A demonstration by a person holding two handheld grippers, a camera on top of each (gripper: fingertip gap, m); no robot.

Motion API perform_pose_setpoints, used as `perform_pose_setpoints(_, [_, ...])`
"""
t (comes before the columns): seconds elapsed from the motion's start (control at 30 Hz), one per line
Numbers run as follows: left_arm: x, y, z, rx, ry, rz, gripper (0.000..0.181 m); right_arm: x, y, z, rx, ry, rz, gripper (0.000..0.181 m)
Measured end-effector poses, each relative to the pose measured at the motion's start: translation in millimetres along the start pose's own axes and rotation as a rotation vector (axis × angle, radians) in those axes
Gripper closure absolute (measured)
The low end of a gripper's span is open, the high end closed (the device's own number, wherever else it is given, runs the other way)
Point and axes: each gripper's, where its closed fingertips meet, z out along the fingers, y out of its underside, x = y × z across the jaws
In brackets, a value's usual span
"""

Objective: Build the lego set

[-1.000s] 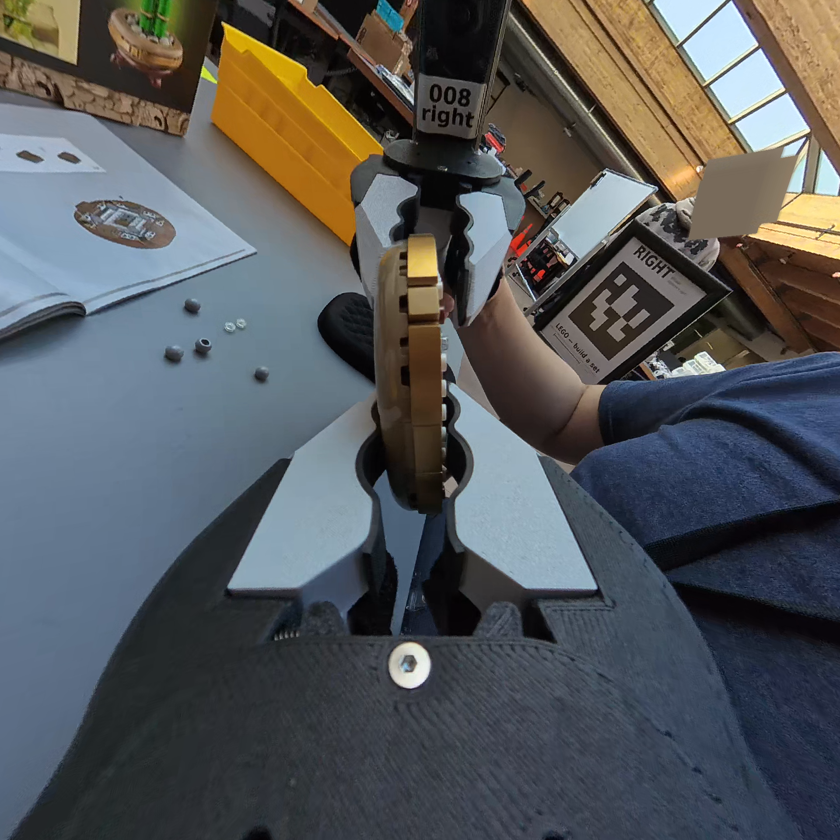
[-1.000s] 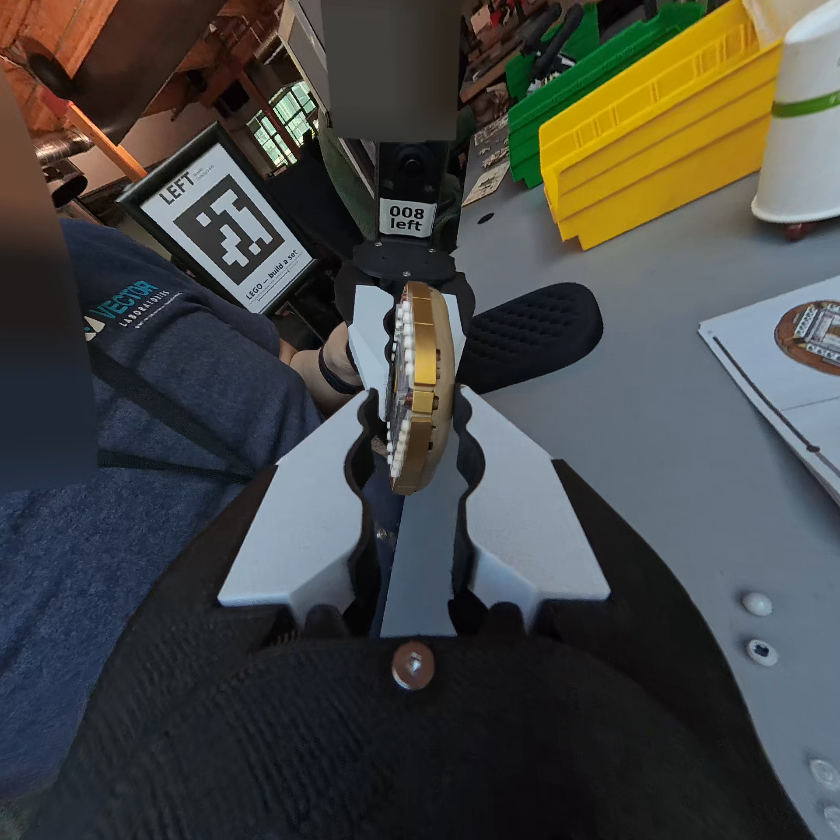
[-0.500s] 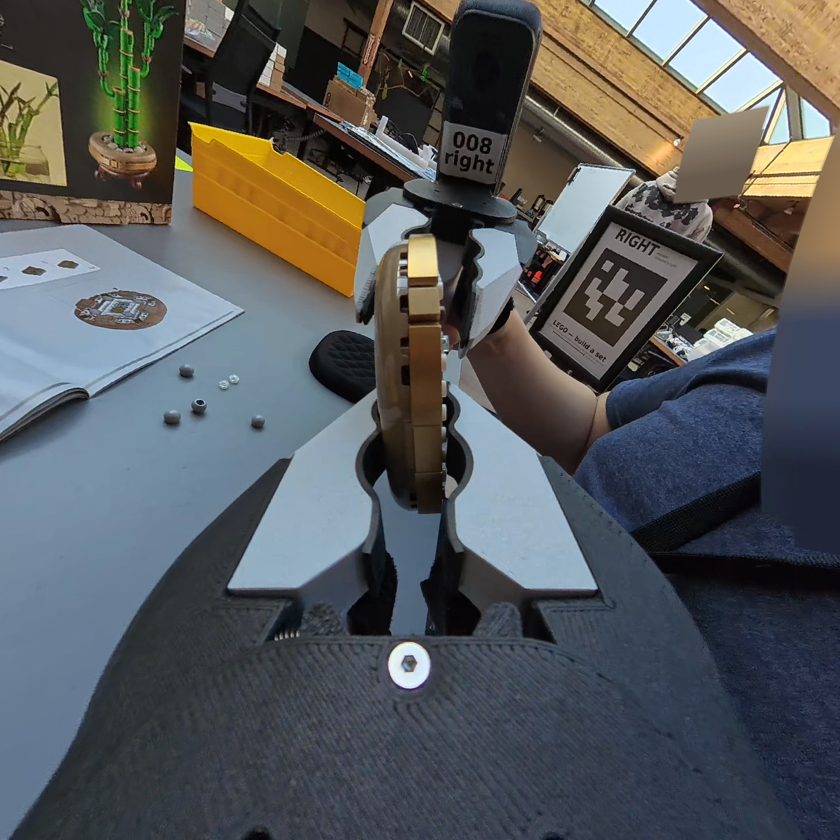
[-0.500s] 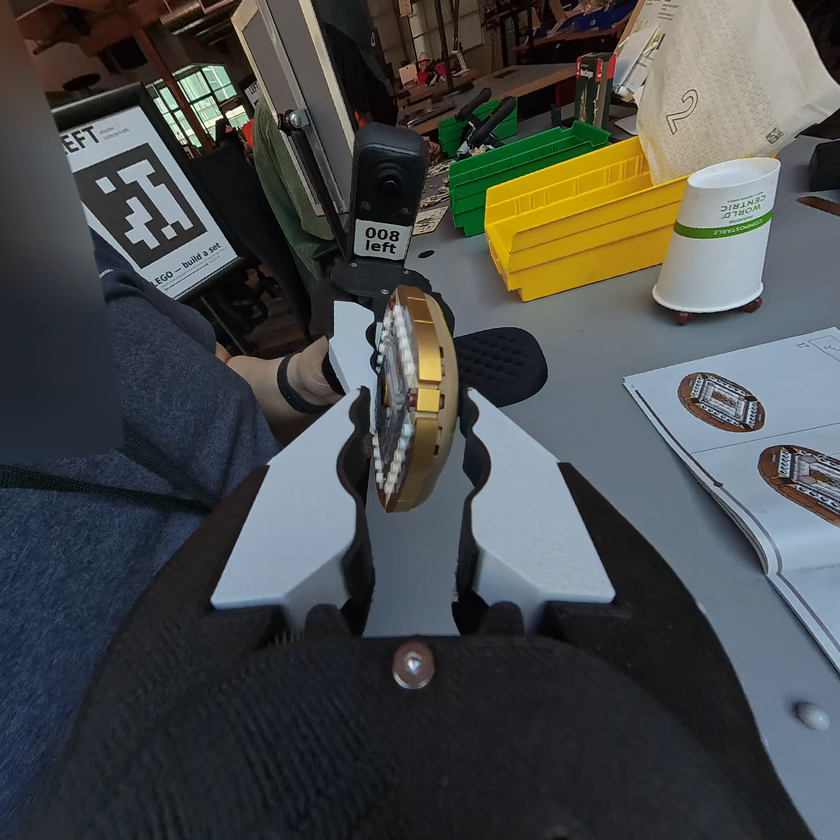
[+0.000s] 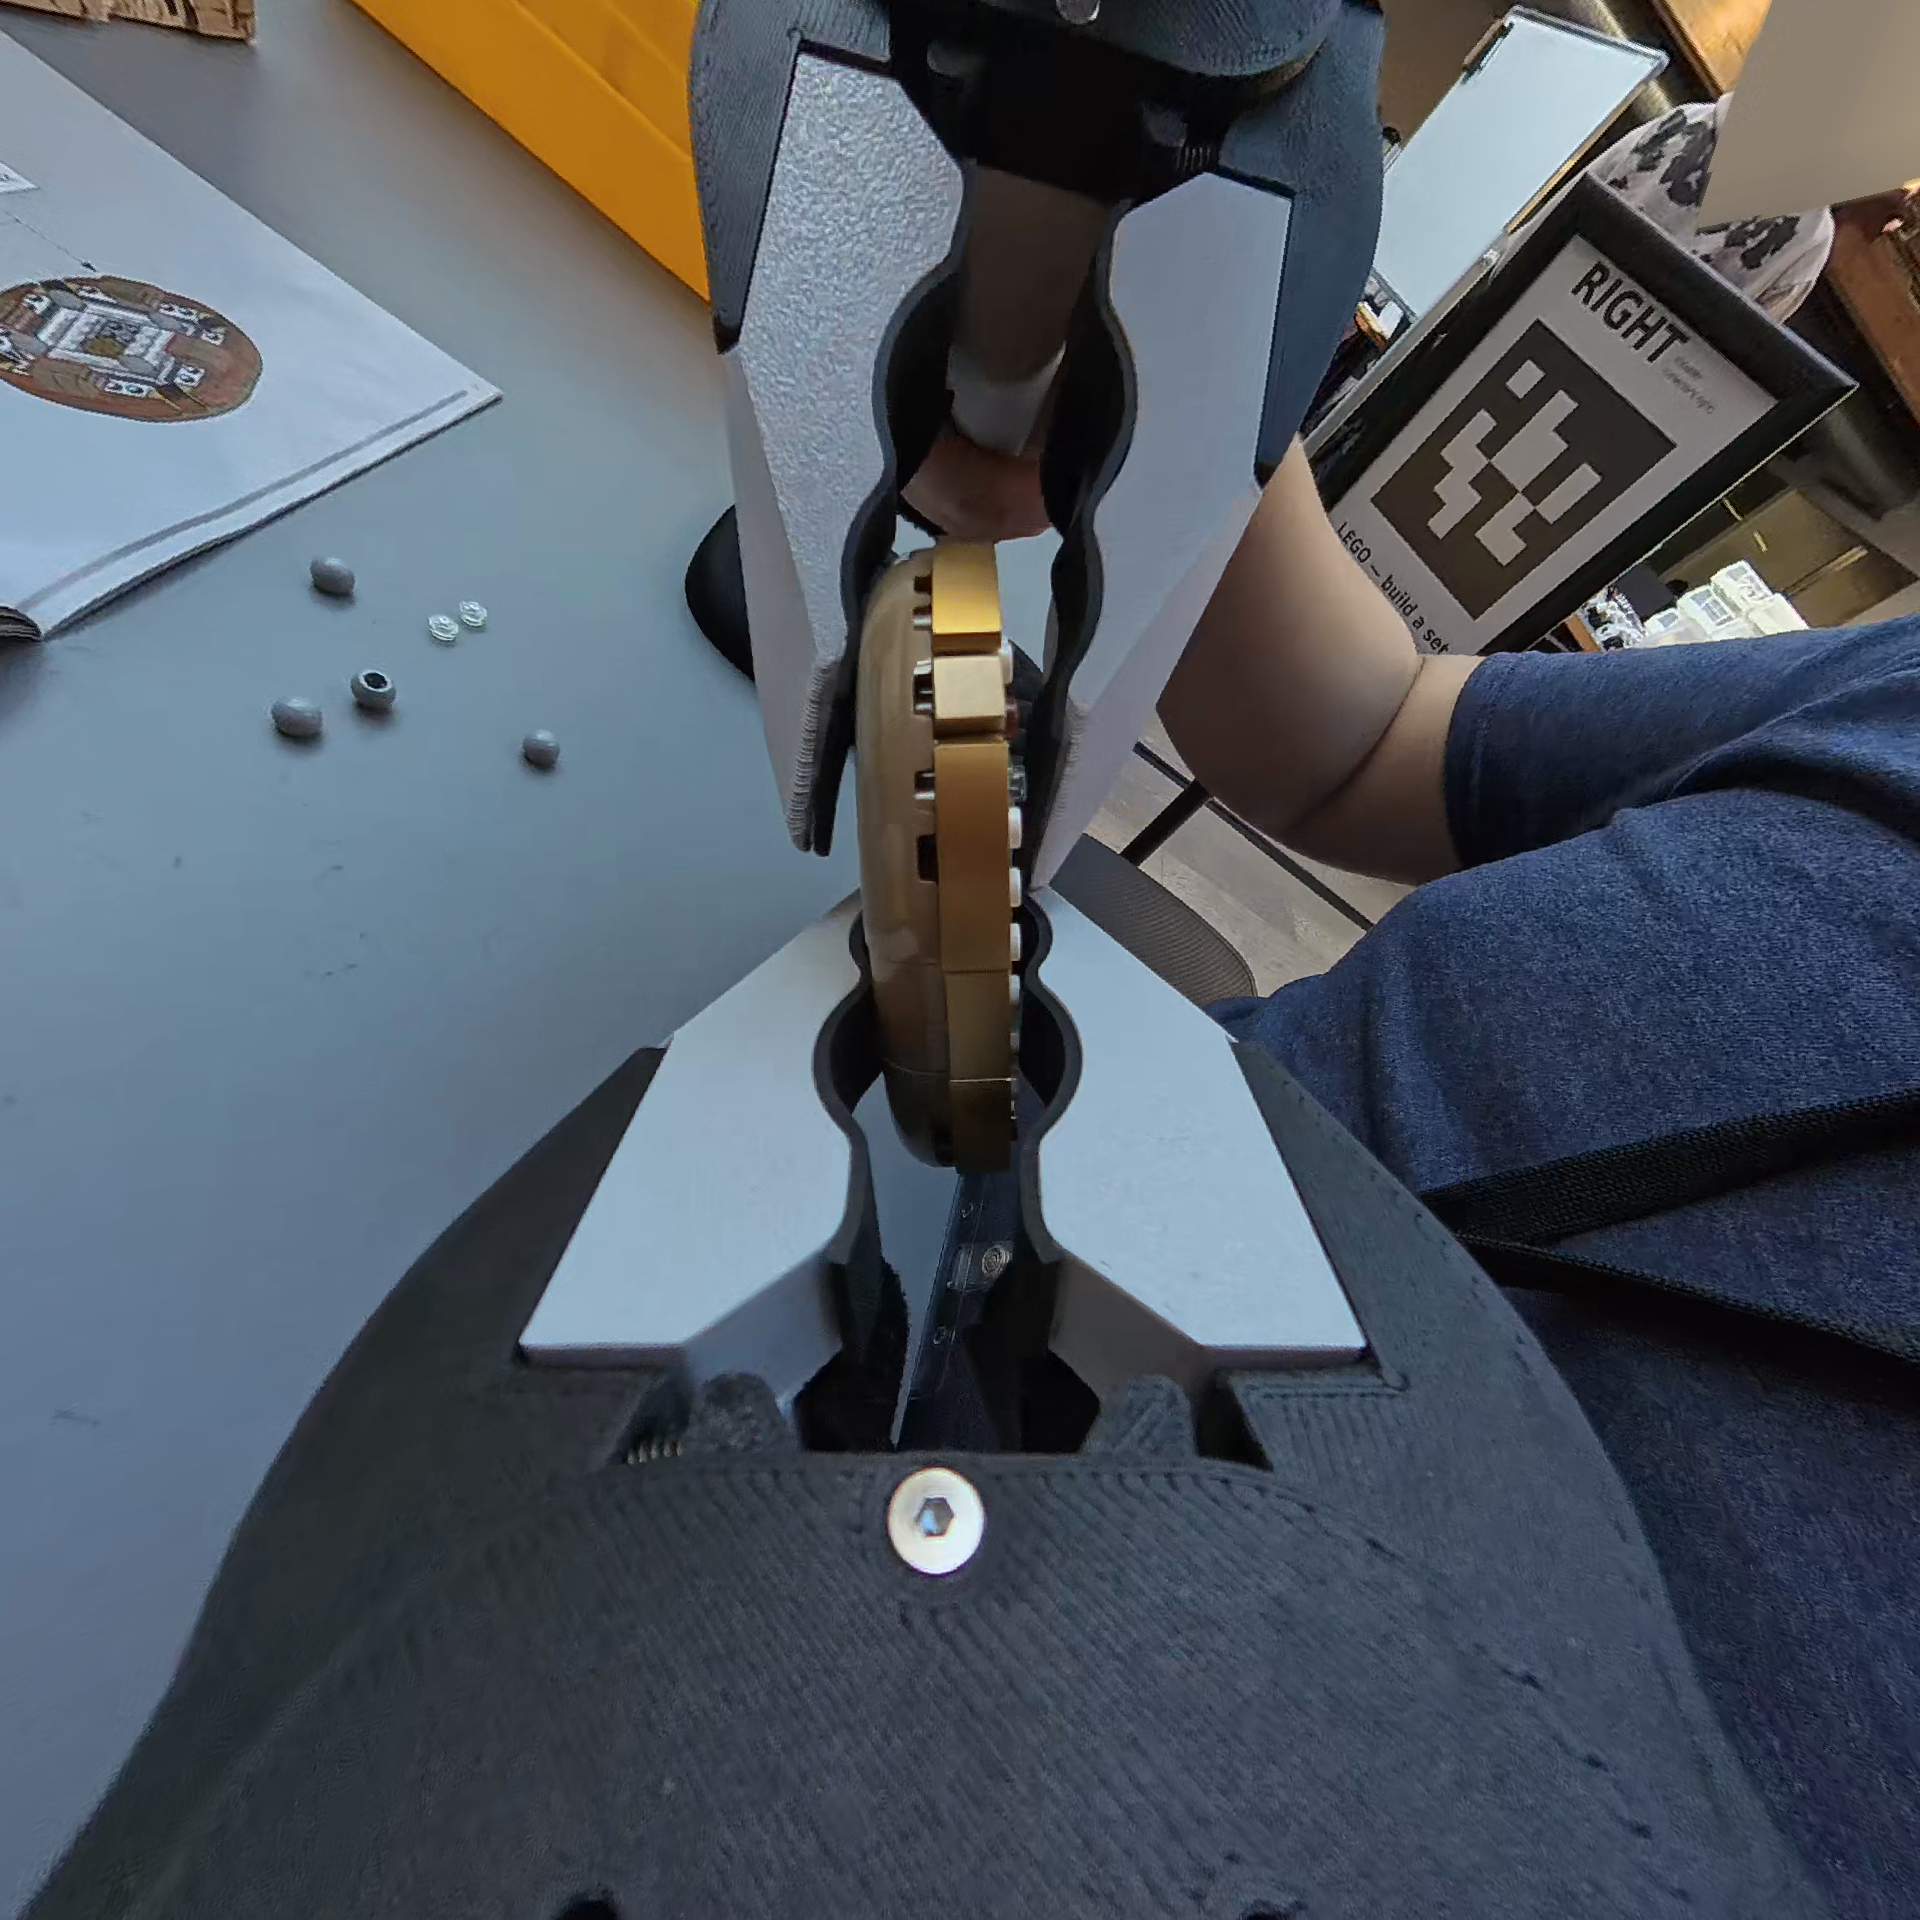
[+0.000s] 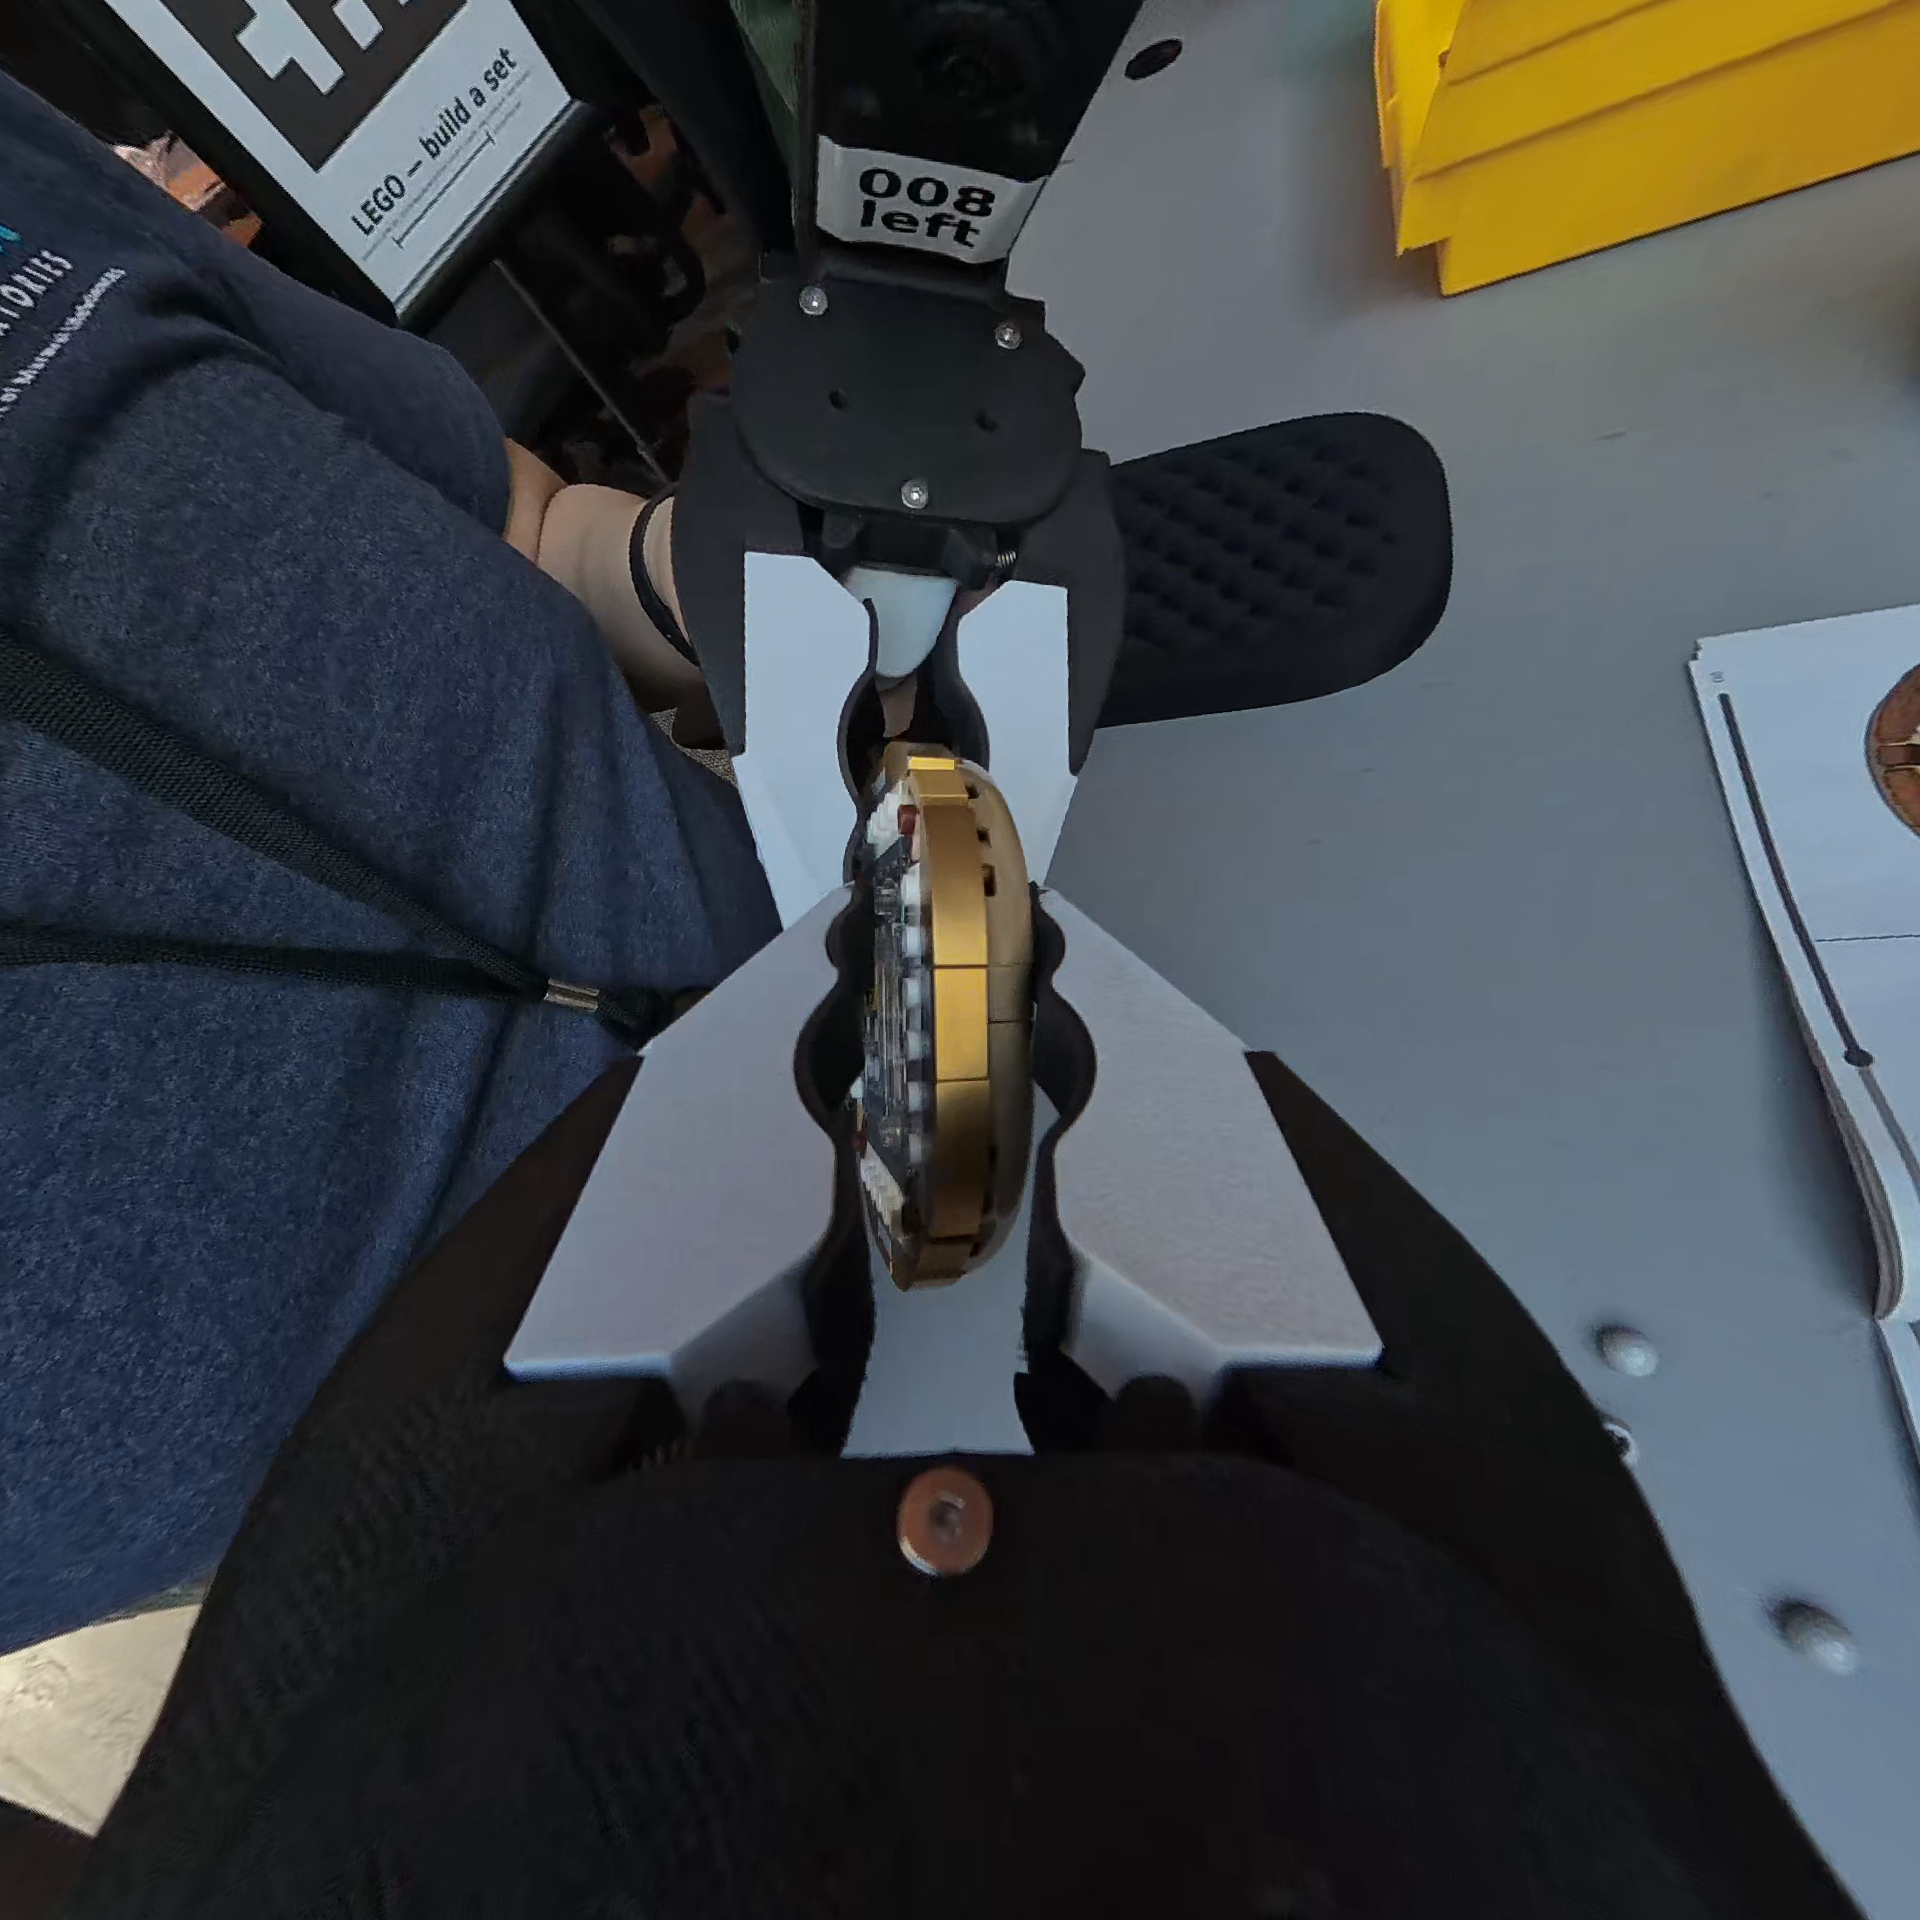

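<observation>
A round gold lego disc (image 5: pixel 961 883) with white studs on one face stands on edge in the air between my two grippers. My left gripper (image 5: pixel 945 930) is shut on its near edge. My right gripper (image 5: pixel 935 836) comes from the opposite side and clasps the far half, its fingertips almost meeting the left one's. In the right wrist view the disc (image 6: pixel 956 1039) sits between my right gripper's (image 6: pixel 940 914) fingers, and the left gripper (image 6: pixel 925 868) holds the far edge. The studded dark face points toward the person's blue shirt (image 6: pixel 260 831).
Several small grey round pieces (image 5: pixel 301 717) and two clear ones (image 5: pixel 457 620) lie on the grey table (image 5: pixel 312 987). An open instruction booklet (image 5: pixel 208 416) lies beyond them. A yellow bin (image 5: pixel 582 114), a black textured pad (image 6: pixel 1278 571) and a framed sign (image 5: pixel 1538 447) stand farther off. Less than 4 cm separates the two grippers' tips.
The two grippers have come closer together along the disc, so their fingertips now nearly touch. Both views have tipped down toward the table. Both keep hold of the disc.
</observation>
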Motion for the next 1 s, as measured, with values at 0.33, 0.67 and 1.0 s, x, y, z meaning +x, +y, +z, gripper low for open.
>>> perform_pose_setpoints(0.33, [-6,2,-2,-0.017,-0.017,0.007,0.162,4,-3,0,0.039,-0.029,0.06,0.157])
perform_pose_setpoints(0.67, [-7,6,-1,-0.031,-0.005,-0.011,0.162,5,1,3,0.034,-0.048,0.086,0.157])
perform_pose_setpoints(1.0, [-13,-12,-20,0.134,0.039,-0.101,0.162,13,-1,-38,0.295,-0.019,0.163,0.147])
